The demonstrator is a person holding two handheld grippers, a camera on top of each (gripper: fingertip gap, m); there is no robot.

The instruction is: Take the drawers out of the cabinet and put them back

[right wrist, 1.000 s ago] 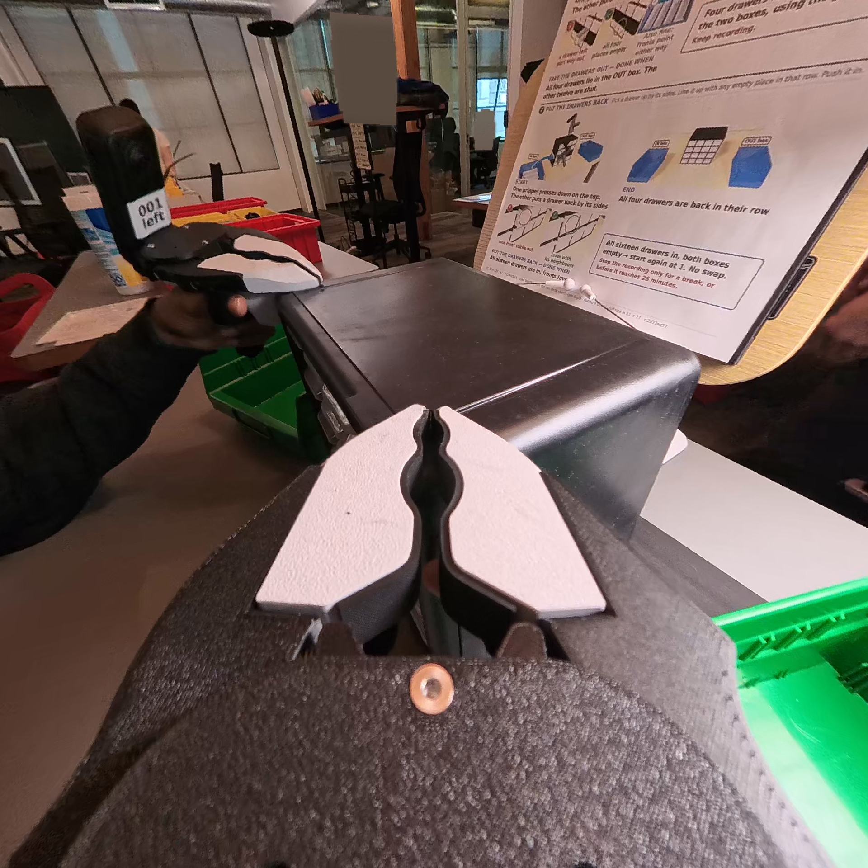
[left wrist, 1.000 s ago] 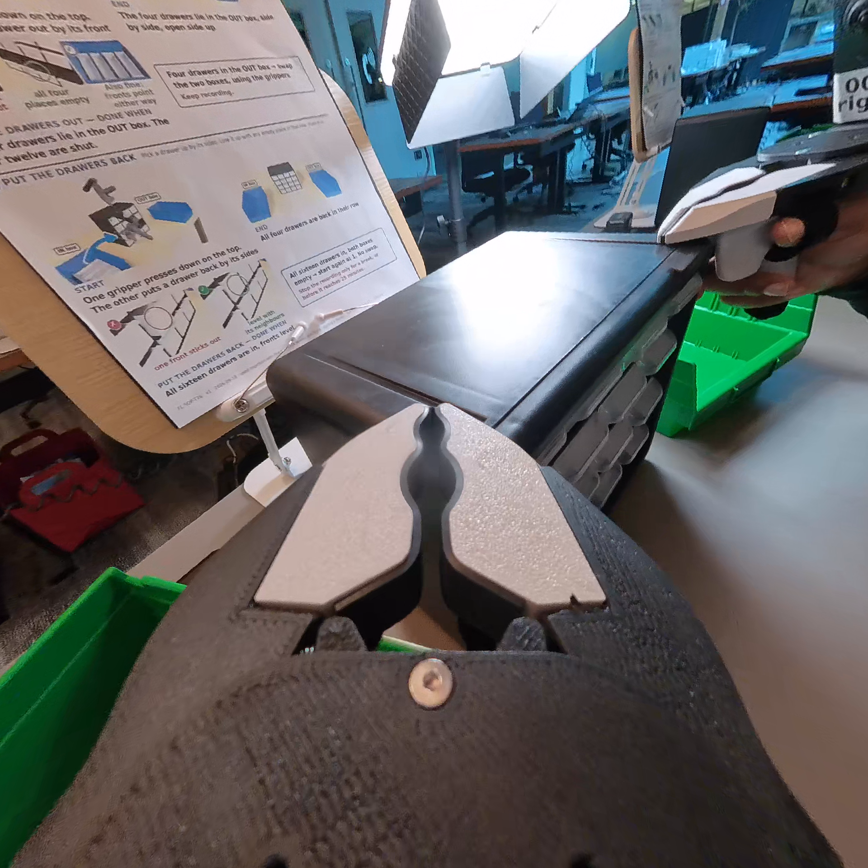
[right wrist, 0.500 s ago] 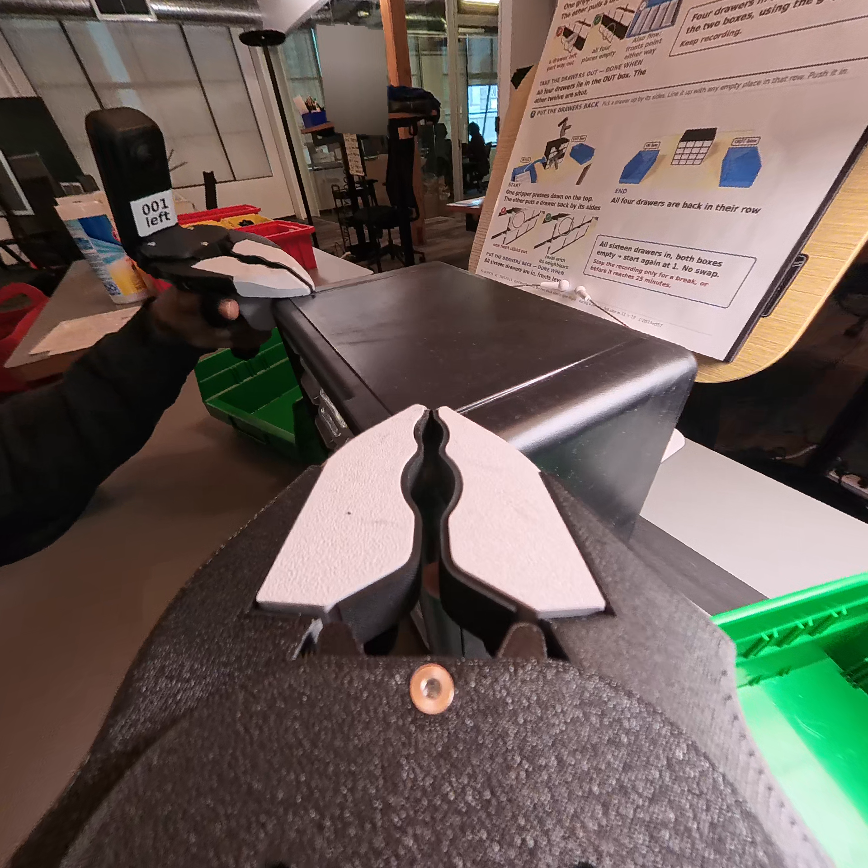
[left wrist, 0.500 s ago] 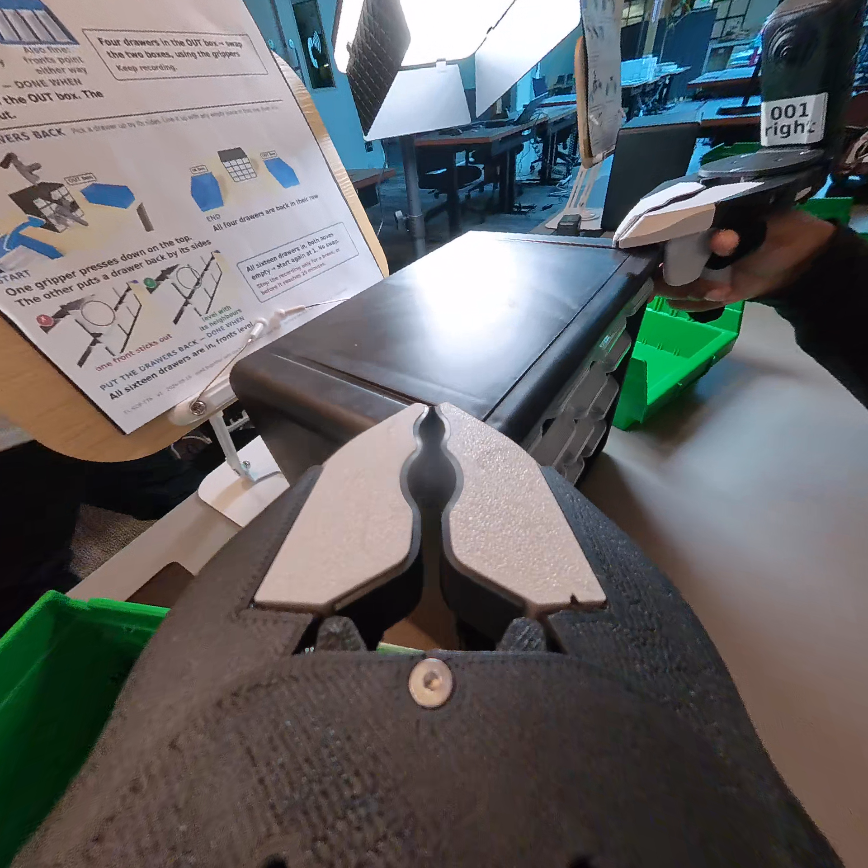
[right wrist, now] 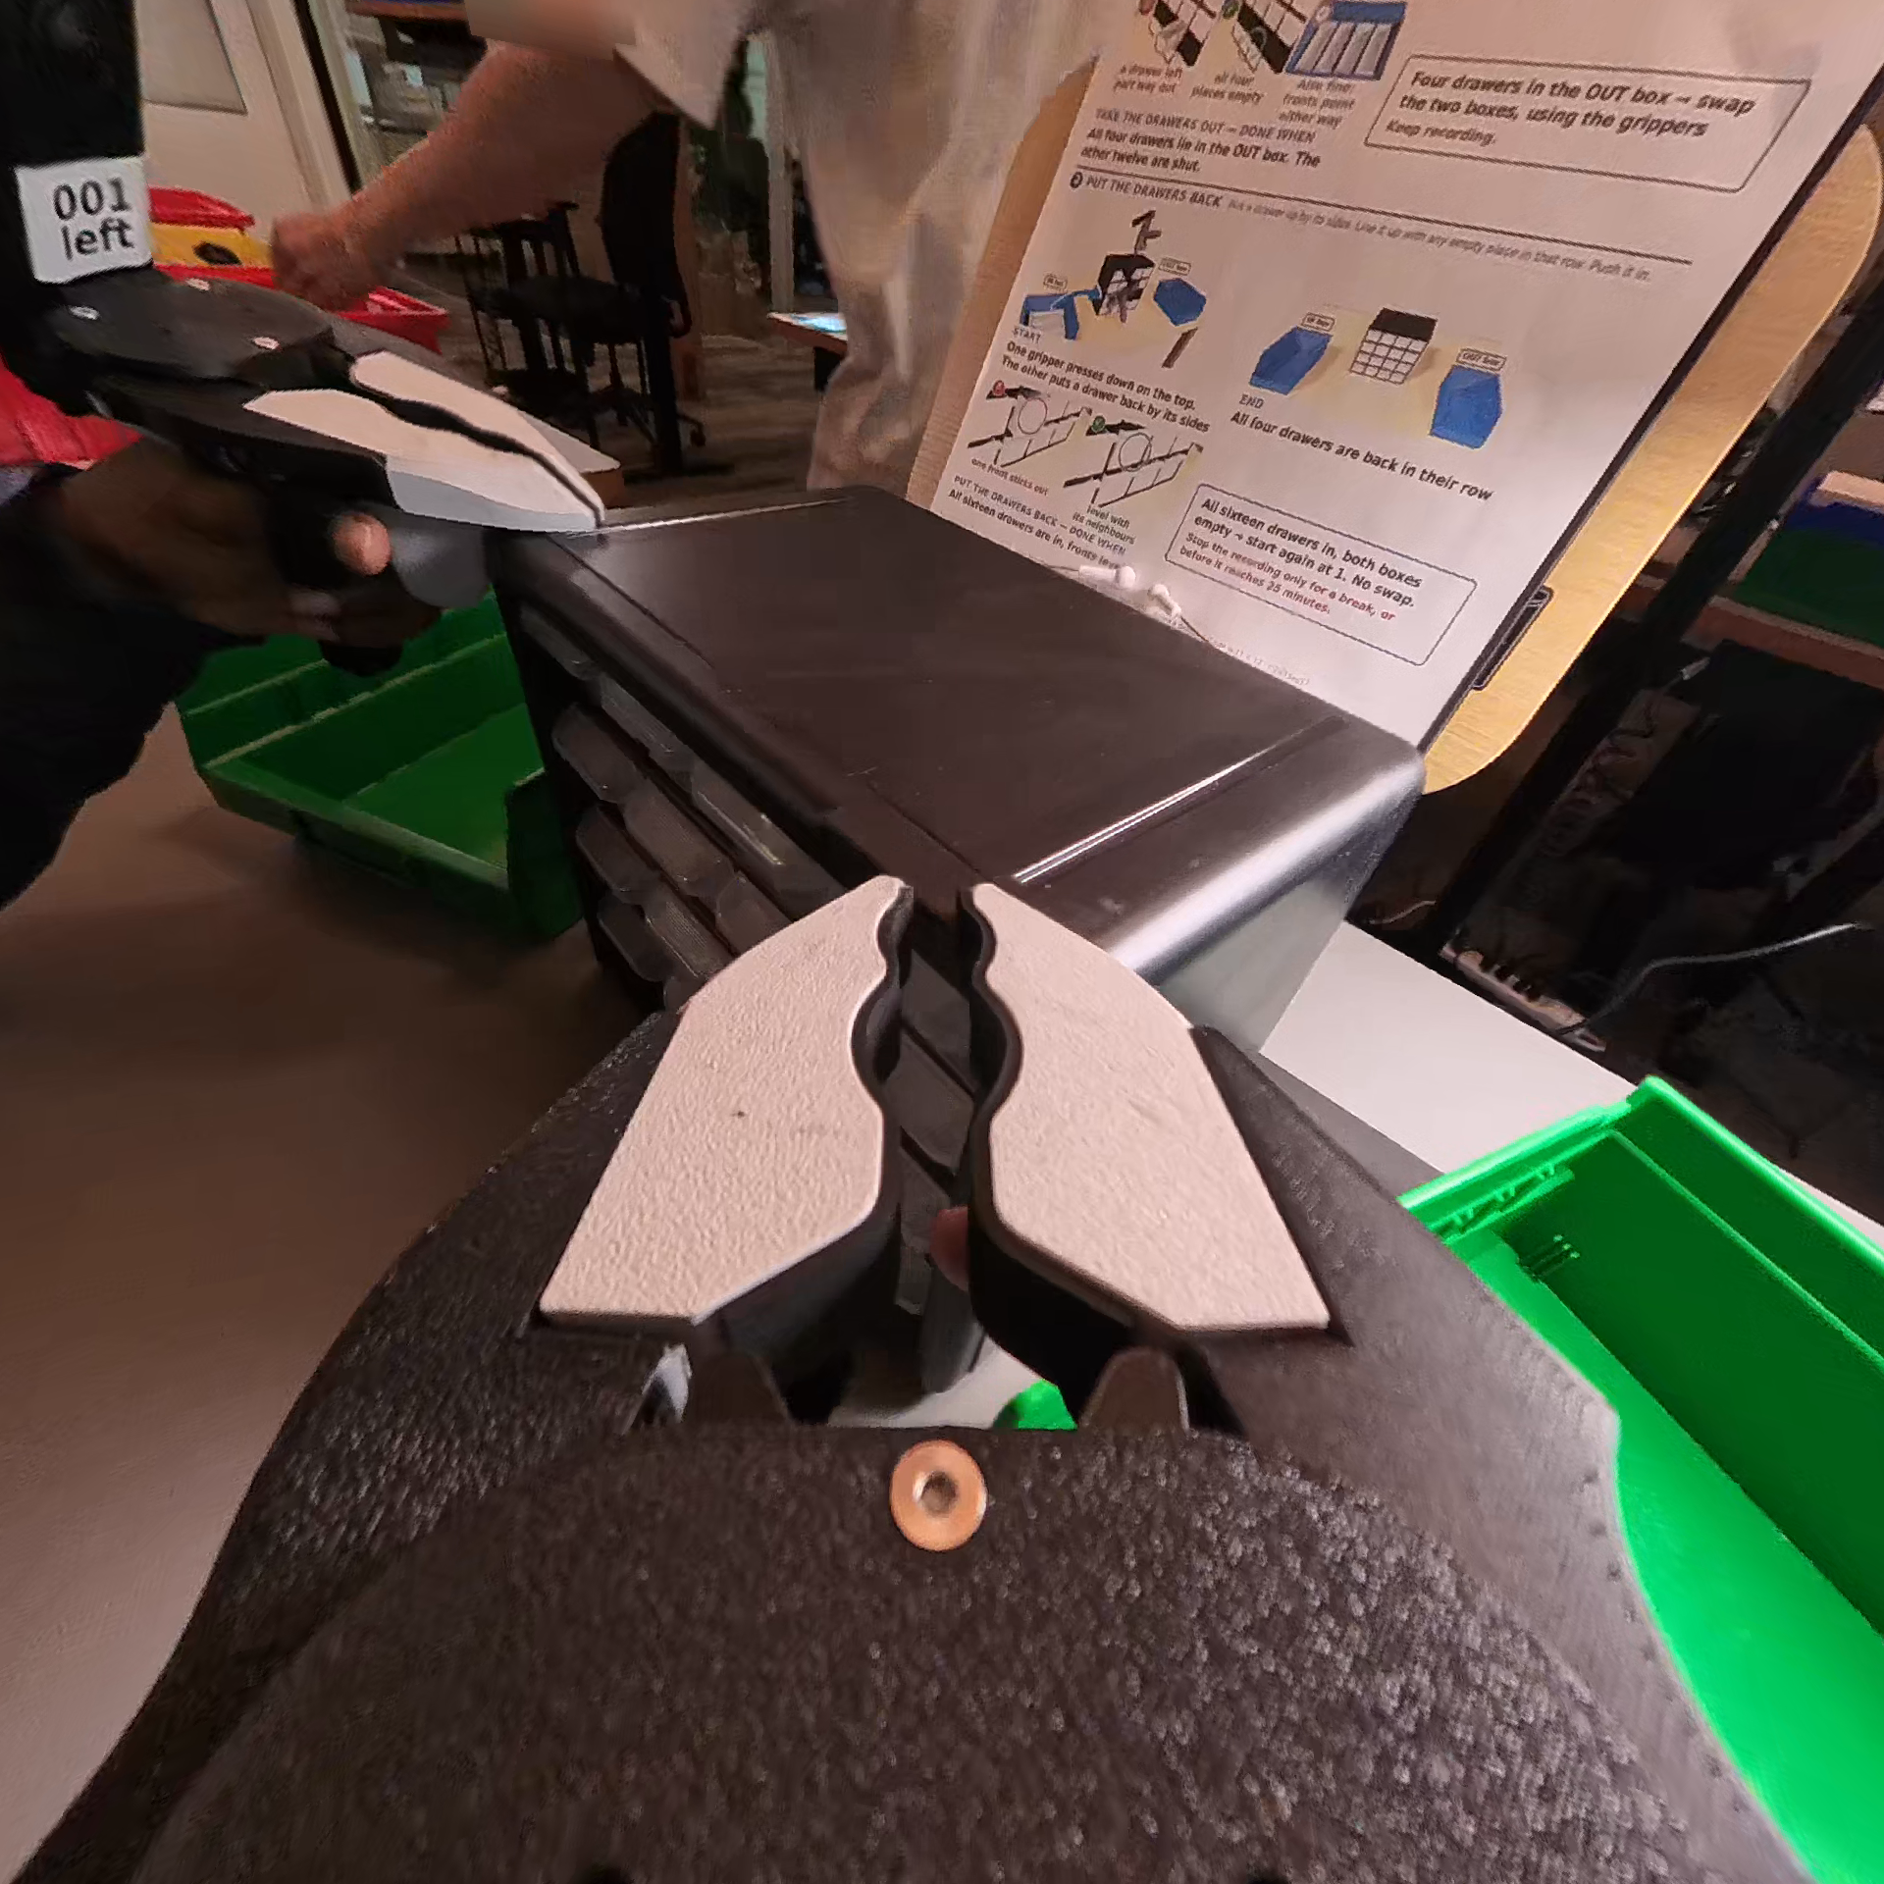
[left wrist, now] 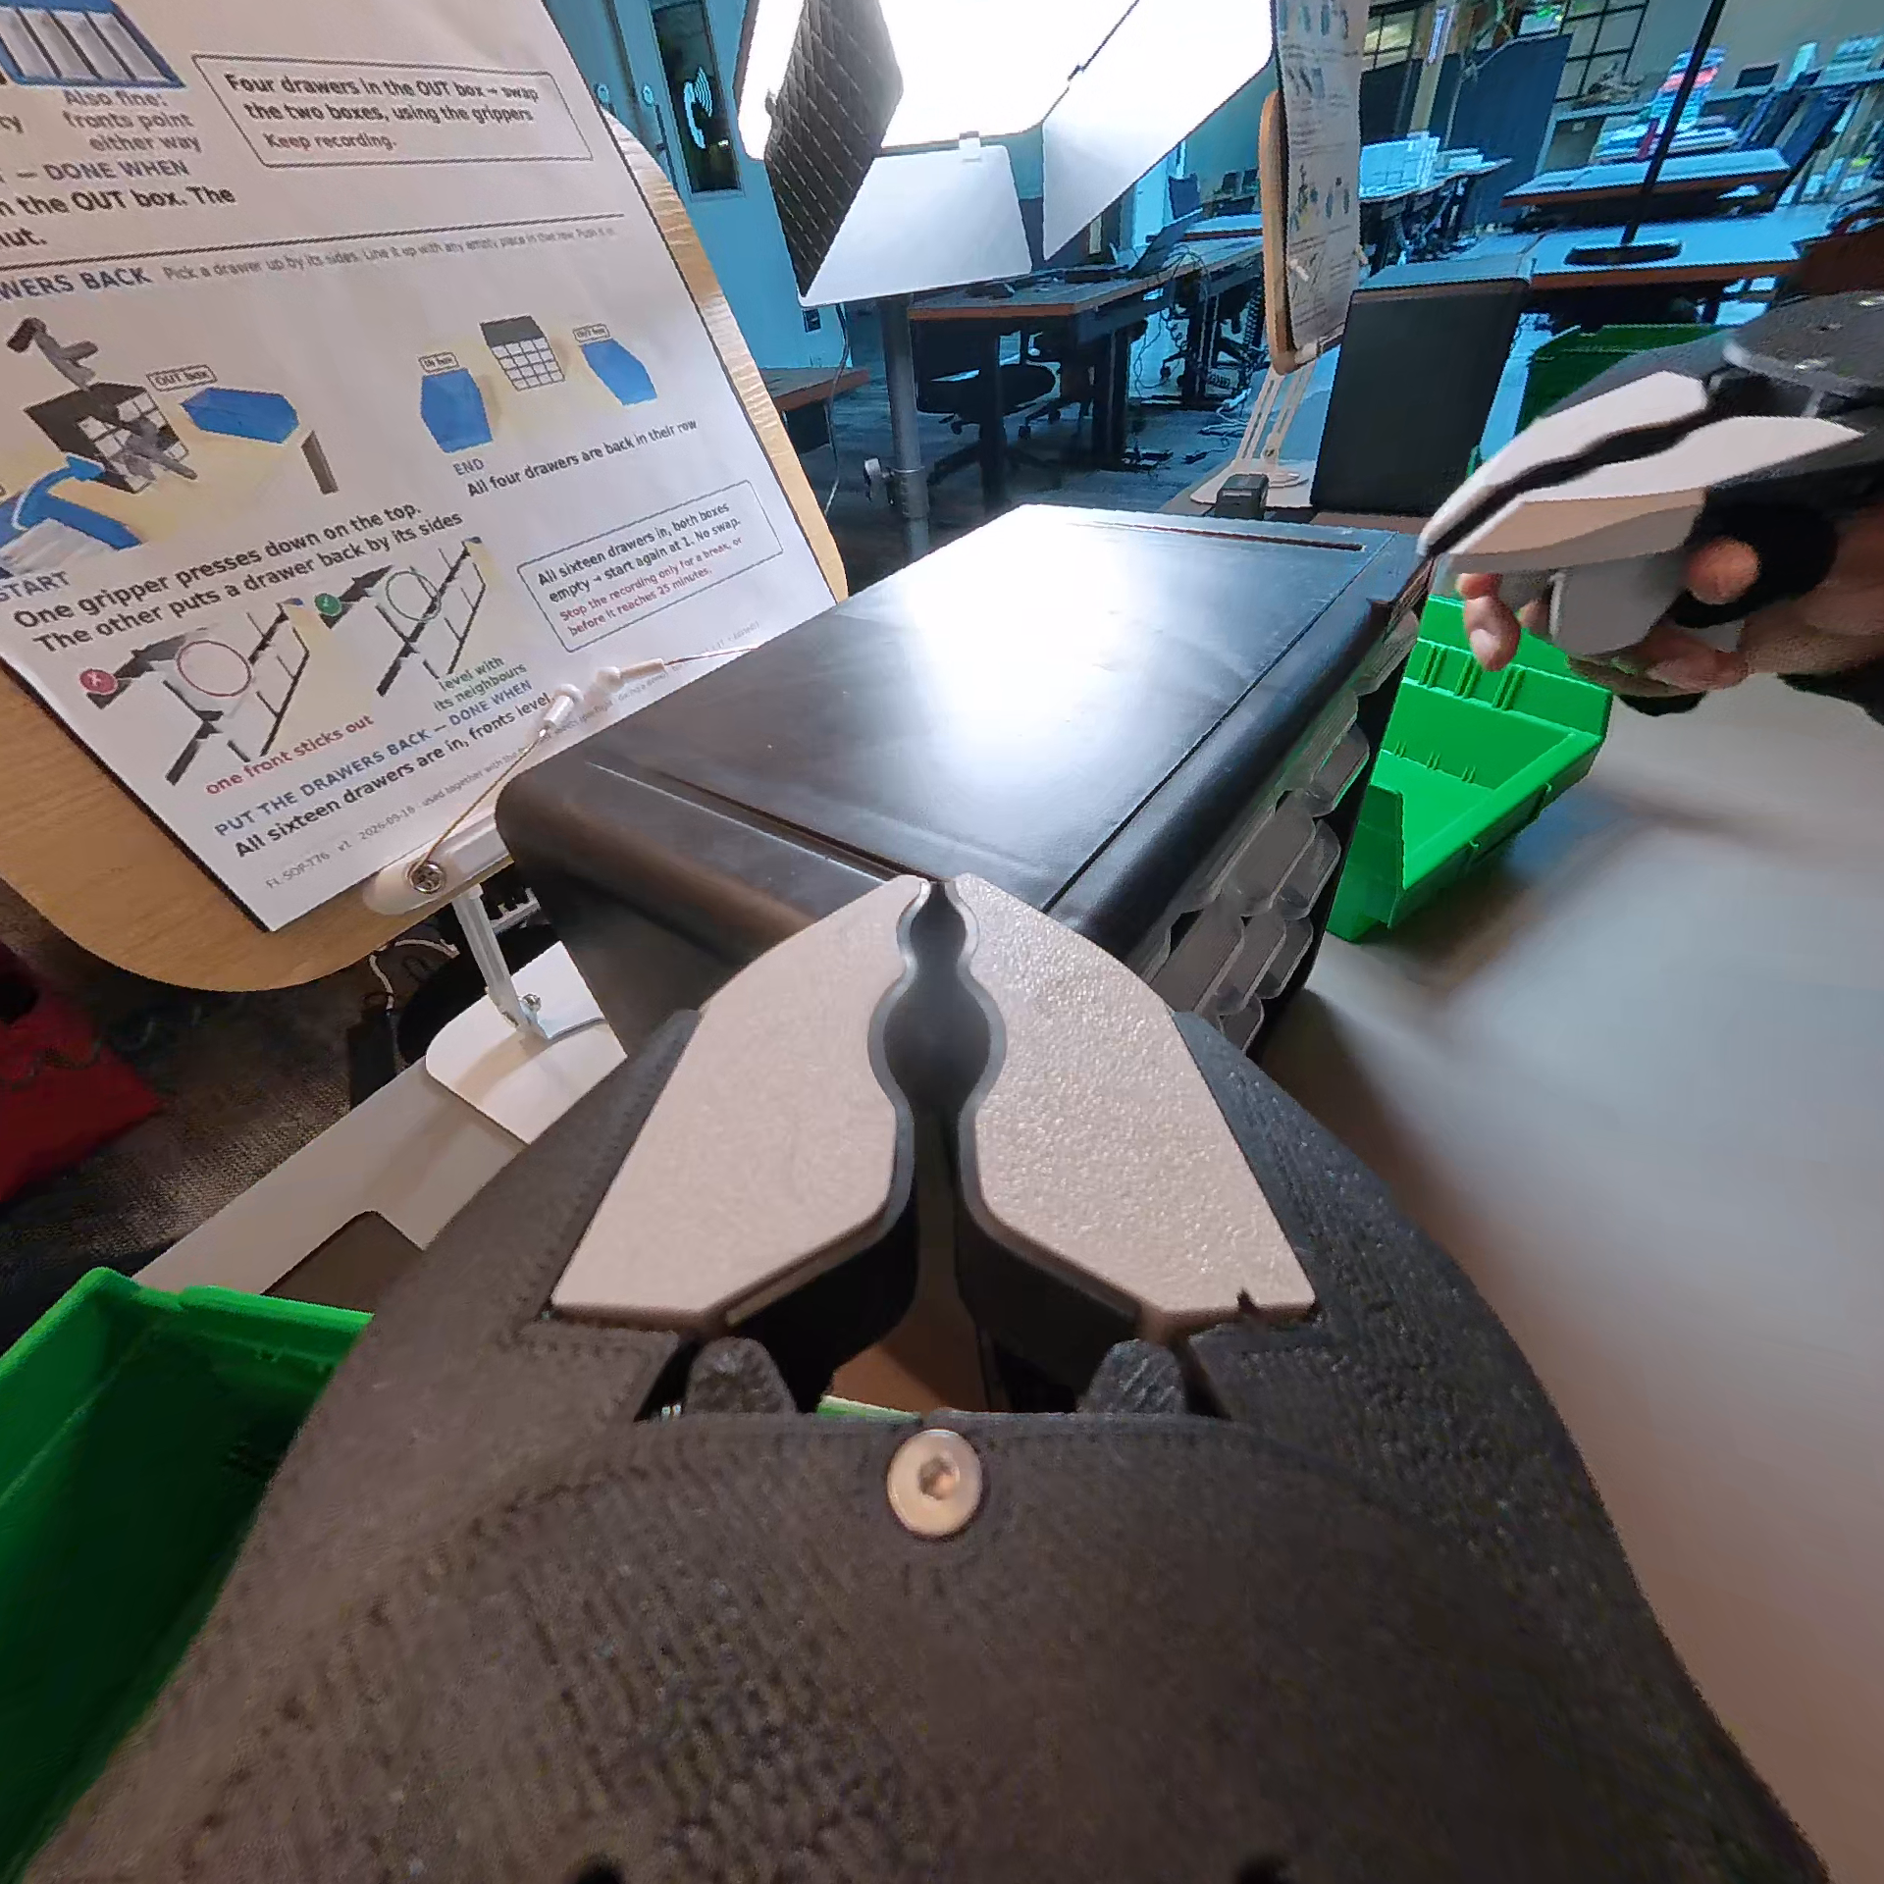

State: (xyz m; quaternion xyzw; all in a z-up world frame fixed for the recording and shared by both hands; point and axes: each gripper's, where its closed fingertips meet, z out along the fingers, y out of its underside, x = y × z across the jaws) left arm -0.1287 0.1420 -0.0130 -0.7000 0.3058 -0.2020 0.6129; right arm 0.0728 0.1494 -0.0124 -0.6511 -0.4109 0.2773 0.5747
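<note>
The black drawer cabinet (left wrist: 1019, 693) stands on the table, with its clear drawers (left wrist: 1264, 897) all pushed into the front face. My left gripper (left wrist: 936, 892) is shut and empty, level with the cabinet's top at its left end. In the right wrist view it (right wrist: 586, 510) touches the top's far corner. My right gripper (right wrist: 936, 902) has its jaws a small gap apart and holds nothing, just before the cabinet (right wrist: 918, 693) at its right end. In the left wrist view it (left wrist: 1443, 530) hovers by the top's far corner. The drawer fronts (right wrist: 663, 846) face left there.
A green bin (left wrist: 1478, 775) sits right of the cabinet and another green bin (left wrist: 102, 1478) left of it; they also show in the right wrist view (right wrist: 1682, 1325) (right wrist: 387, 775). An instruction board (left wrist: 357, 408) stands behind. A person in light clothes (right wrist: 867, 204) stands beyond it.
My right gripper's jaws have parted slightly and it has dropped closer to the cabinet's corner. My left gripper has come closer to the cabinet's top edge. A person has come into view behind.
</note>
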